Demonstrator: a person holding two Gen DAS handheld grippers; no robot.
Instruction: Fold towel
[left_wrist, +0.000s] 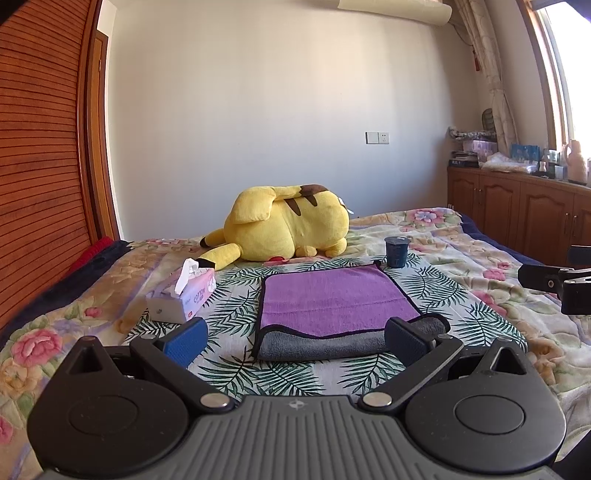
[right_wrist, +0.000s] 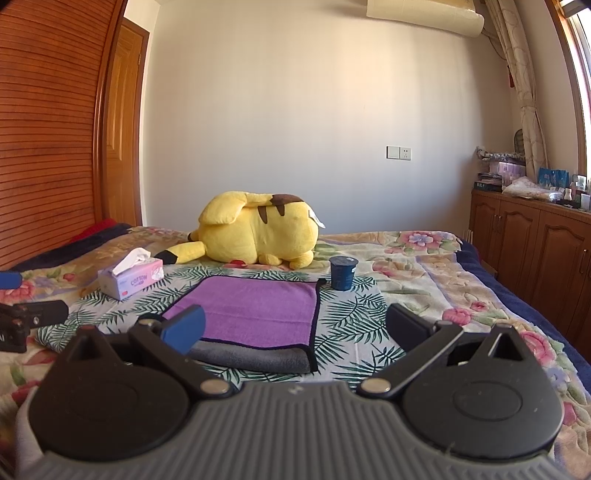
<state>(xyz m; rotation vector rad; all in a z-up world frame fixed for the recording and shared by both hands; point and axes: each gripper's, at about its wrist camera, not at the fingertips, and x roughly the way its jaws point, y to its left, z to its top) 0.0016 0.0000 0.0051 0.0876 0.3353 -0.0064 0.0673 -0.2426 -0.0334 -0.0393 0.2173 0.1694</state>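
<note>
A towel (left_wrist: 336, 302), purple on top and grey beneath with a dark border, lies folded flat on a palm-leaf cloth (left_wrist: 229, 295) on the bed. It also shows in the right wrist view (right_wrist: 258, 310). My left gripper (left_wrist: 295, 338) is open and empty, its fingers just in front of the towel's near folded edge. My right gripper (right_wrist: 295, 328) is open and empty, near the towel's front right corner. The right gripper's body shows at the right edge of the left wrist view (left_wrist: 554, 282).
A tissue box (left_wrist: 183, 295) stands left of the towel. A dark blue cup (left_wrist: 397, 252) stands past its far right corner. A yellow plush toy (left_wrist: 284, 225) lies behind. Wooden cabinets (left_wrist: 517, 214) line the right wall, a wooden wardrobe (left_wrist: 40, 166) the left.
</note>
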